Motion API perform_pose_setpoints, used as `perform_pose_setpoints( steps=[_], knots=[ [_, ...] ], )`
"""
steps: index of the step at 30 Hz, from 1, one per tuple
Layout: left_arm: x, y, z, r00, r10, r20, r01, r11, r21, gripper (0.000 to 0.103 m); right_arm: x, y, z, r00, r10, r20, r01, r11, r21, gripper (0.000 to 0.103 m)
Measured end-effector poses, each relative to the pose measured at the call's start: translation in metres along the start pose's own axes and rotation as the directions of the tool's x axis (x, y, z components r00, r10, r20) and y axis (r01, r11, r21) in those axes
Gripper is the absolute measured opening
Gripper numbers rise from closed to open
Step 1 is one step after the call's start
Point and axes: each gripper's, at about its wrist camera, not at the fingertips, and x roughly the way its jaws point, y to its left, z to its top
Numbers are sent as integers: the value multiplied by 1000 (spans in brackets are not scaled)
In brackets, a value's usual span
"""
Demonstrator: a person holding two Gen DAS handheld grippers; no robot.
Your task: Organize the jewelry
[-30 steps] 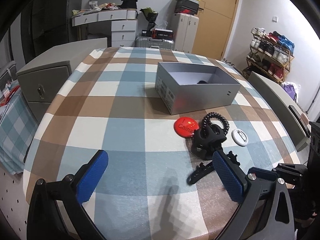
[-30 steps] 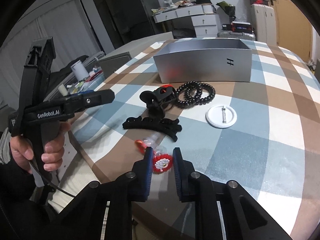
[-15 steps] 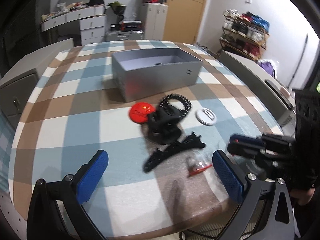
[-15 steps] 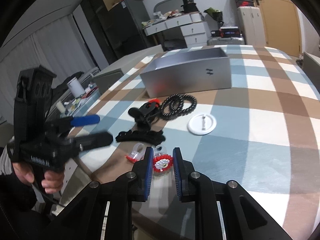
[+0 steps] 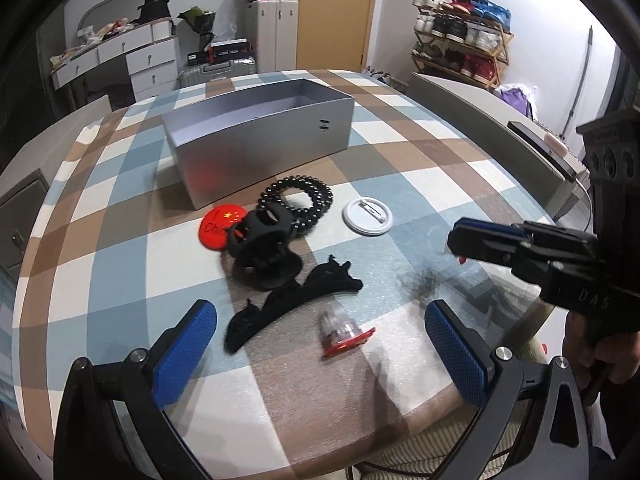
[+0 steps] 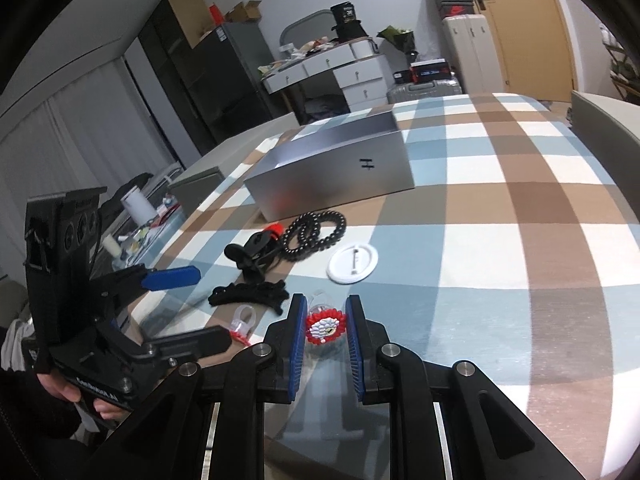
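An open grey box (image 5: 260, 136) stands on the checked tablecloth (image 5: 120, 248). In front of it lie a red badge (image 5: 214, 226), a black claw clip (image 5: 262, 248), a black coil hair tie (image 5: 298, 202), a white pin badge (image 5: 367, 215), a flat black clip (image 5: 292, 302) and a clear ring with a red top (image 5: 342, 330). My left gripper (image 5: 320, 344) is open above the flat clip and ring. My right gripper (image 6: 326, 338) is shut on a red and white bead ornament (image 6: 325, 326), held above the table. The box (image 6: 332, 172) also shows in the right wrist view.
A grey cabinet (image 5: 20, 216) stands at the table's left, a grey bench (image 5: 492, 112) at its right. White drawers (image 5: 132, 56), a suitcase (image 5: 218, 70) and a shoe rack (image 5: 460, 36) stand behind. The table edge (image 5: 360, 452) is close to me.
My left gripper has swung right and closer over the clips and ring. My right gripper has lifted the bead ornament a little, still shut on it.
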Motion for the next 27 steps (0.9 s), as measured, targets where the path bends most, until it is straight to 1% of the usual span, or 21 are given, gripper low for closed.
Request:
perform_pose_setpoints(
  steps=[5,7,10,12,13,14,15,16,17,19,20,21,22,23,26,27],
  knots=[
    [2,-8,-1,1000,-14,-3,14,999,37,101,-5,-4,2,1000,0,11,0,1000,10,19],
    [3,-12,-1,1000,-15,-6,15,999,50,99,-6,-3,2,1000,-6,12,6,1000,7,19],
    [5,-14,-2,1000,-11,-12,11,998,57,92,-8,-3,1,1000,-10,11,10,1000,9,19],
    [8,-13,-2,1000,-10,-24,11,998,56,86,-10,-1,1,1000,-13,14,13,1000,6,19],
    [9,-14,-2,1000,-7,-27,8,998,58,85,-11,0,1,1000,-11,17,11,1000,3,19],
    [11,-13,-3,999,2,-33,0,998,63,81,-12,1,1,1000,-13,19,13,1000,-1,19],
    [13,-13,-3,999,7,-42,-4,998,65,73,-12,2,2,1000,-16,20,16,1000,-3,19],
    [15,-12,-3,999,4,-50,-1,998,63,67,-12,2,2,1000,-16,21,16,1000,-4,19],
    [14,-13,-4,999,12,-42,-9,998,67,62,-12,1,3,1000,-16,21,16,1000,-4,19],
    [13,-13,-3,999,14,-43,-11,997,74,50,-13,1,3,1000,-20,23,20,1000,-2,19],
    [13,-13,-3,999,11,-43,-8,997,76,38,-13,0,3,1000,-18,22,18,1000,1,19],
    [13,-13,-3,999,0,-48,4,997,75,23,-13,0,3,1000,-19,22,19,1000,2,19],
    [14,-13,-3,998,-18,-56,22,997,69,17,-13,-1,3,1000,-22,22,22,1000,2,19],
    [15,-12,-3,998,-23,-59,27,998,63,14,-13,-1,3,1000,-21,22,21,1000,1,19],
    [14,-14,-3,999,5,-44,-2,998,69,12,-13,0,3,999,-22,24,22,1000,1,19],
    [13,-15,-2,999,1,-37,2,997,72,12,-12,0,4,1000,-21,23,21,1000,0,19]
  ],
)
